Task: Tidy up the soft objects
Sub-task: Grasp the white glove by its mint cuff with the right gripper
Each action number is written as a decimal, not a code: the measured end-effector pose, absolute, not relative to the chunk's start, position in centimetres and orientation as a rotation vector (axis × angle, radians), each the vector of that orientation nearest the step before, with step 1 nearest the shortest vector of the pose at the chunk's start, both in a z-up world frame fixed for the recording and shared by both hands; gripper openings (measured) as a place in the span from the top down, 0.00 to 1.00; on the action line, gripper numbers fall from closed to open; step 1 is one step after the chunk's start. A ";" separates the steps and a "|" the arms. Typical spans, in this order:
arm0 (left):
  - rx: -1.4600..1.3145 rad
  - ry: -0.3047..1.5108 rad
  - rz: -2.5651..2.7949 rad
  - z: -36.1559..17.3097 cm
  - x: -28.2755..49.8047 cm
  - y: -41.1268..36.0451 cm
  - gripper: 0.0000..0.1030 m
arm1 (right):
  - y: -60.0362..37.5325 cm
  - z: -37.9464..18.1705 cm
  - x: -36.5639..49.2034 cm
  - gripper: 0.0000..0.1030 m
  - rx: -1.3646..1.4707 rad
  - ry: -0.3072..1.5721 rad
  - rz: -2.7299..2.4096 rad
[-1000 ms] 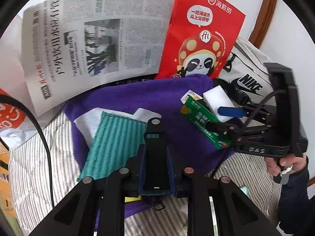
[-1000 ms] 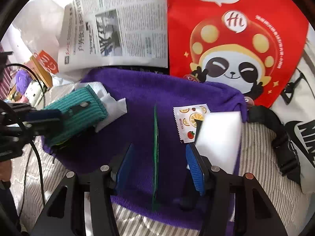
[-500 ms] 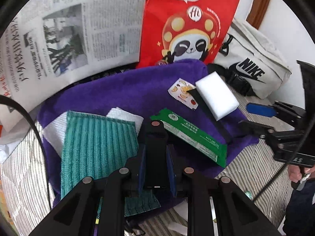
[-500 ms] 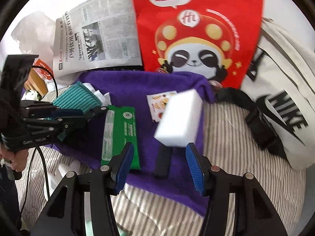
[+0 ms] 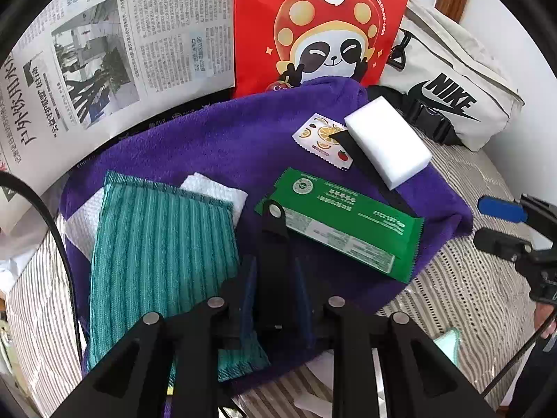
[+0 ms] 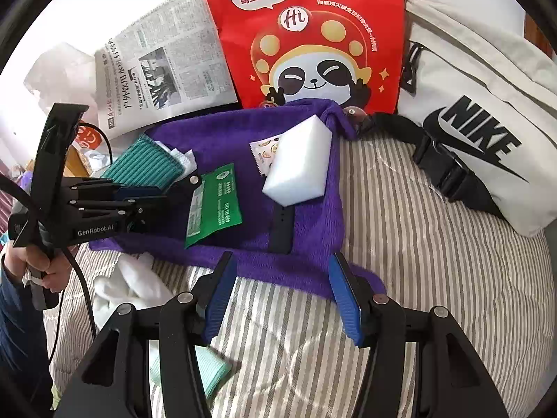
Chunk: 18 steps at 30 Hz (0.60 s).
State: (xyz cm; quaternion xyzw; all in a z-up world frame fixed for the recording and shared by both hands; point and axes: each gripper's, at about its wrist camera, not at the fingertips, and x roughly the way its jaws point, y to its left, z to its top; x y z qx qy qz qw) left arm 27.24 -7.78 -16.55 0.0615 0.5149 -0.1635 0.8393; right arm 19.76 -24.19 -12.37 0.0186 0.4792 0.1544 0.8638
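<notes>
A teal ribbed cloth (image 5: pixel 160 244) lies flat on the purple towel (image 5: pixel 216 139), over a white tissue (image 5: pixel 216 191). My left gripper (image 5: pixel 275 261) hangs over the cloth's near corner with its jaws narrow and opening; I see no pad pressing on the cloth. From the right wrist its tip (image 6: pixel 189 183) sits beside the green packet (image 6: pixel 214 202). A white sponge (image 6: pixel 299 160) rests on a fruit-print sachet (image 6: pixel 264 151) and a black strap (image 6: pixel 282 223). My right gripper (image 6: pixel 281 261) is open with nothing in it, at the towel's near edge.
A red panda bag (image 6: pixel 313 52) and a newspaper (image 5: pixel 122 52) stand behind the towel. A white Nike bag (image 6: pixel 487 132) lies to the right. On the striped bedding (image 6: pixel 417 261) lie a white cloth (image 6: pixel 128 285) and a pale green cloth (image 6: pixel 209 372).
The right gripper let go of the green packet, which now lies flat on the towel, and drew back. The left gripper brought the teal cloth down flat onto the towel.
</notes>
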 end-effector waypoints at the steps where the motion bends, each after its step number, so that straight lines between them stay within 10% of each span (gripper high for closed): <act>1: 0.126 1.094 -0.345 -16.5 27.1 -7.8 0.69 | -24.2 -12.3 19.4 0.47 0.044 1.004 0.324; 6: 0.083 1.086 -0.374 -15.7 26.1 -7.8 0.50 | -23.6 -11.9 17.6 0.47 0.053 1.002 0.359; 18: 0.078 1.026 -0.332 -12.6 22.0 -6.9 0.48 | -21.3 -12.0 12.8 0.45 0.053 1.017 0.458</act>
